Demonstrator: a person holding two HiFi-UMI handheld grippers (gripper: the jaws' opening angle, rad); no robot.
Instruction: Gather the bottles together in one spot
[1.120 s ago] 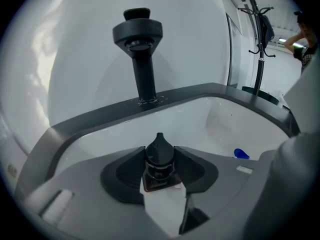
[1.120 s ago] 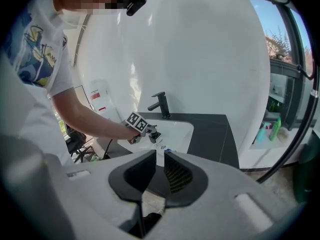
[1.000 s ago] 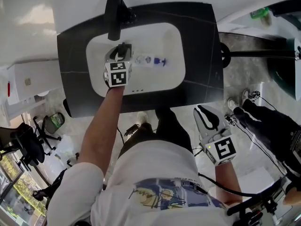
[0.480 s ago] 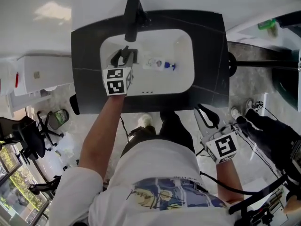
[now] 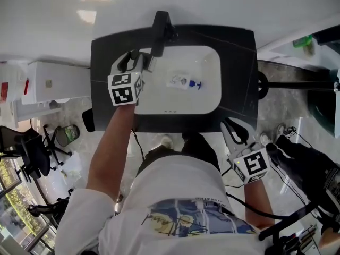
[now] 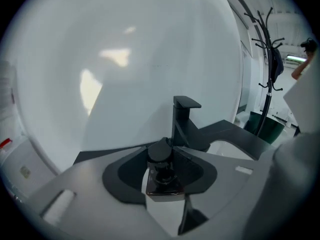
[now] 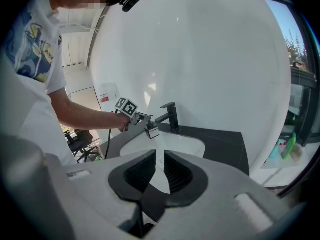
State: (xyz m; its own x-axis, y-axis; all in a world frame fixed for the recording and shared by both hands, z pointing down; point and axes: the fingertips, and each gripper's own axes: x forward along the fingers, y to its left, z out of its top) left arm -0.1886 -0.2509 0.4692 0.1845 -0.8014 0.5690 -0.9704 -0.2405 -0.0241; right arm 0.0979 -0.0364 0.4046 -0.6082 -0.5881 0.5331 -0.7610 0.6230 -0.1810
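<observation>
My left gripper point(image 5: 139, 60) hangs over the back left rim of the white sink basin point(image 5: 159, 97), beside the black faucet point(image 5: 159, 31). Its jaws are closing on a small square dark bottle with a black cap point(image 6: 163, 181), which sits between them off the basin; the right gripper view shows that bottle point(image 7: 151, 130) held in the air. A small clear bottle with a blue cap point(image 5: 184, 82) lies in the basin's middle. My right gripper point(image 5: 234, 129) hangs low in front of the counter, its jaws point(image 7: 160, 159) nearly together with nothing between them.
The basin is set in a black countertop point(image 5: 234, 62) against a white wall. Green bottles point(image 5: 303, 40) stand on a ledge far right. A white box point(image 5: 53, 81) sits left of the counter, an office chair point(image 5: 26, 153) below it, and a coat stand point(image 6: 267, 74) to the right.
My left gripper has risen from the left part of the basin toward the faucet, carrying the small dark bottle. The head view has shifted; the right gripper has stayed low.
</observation>
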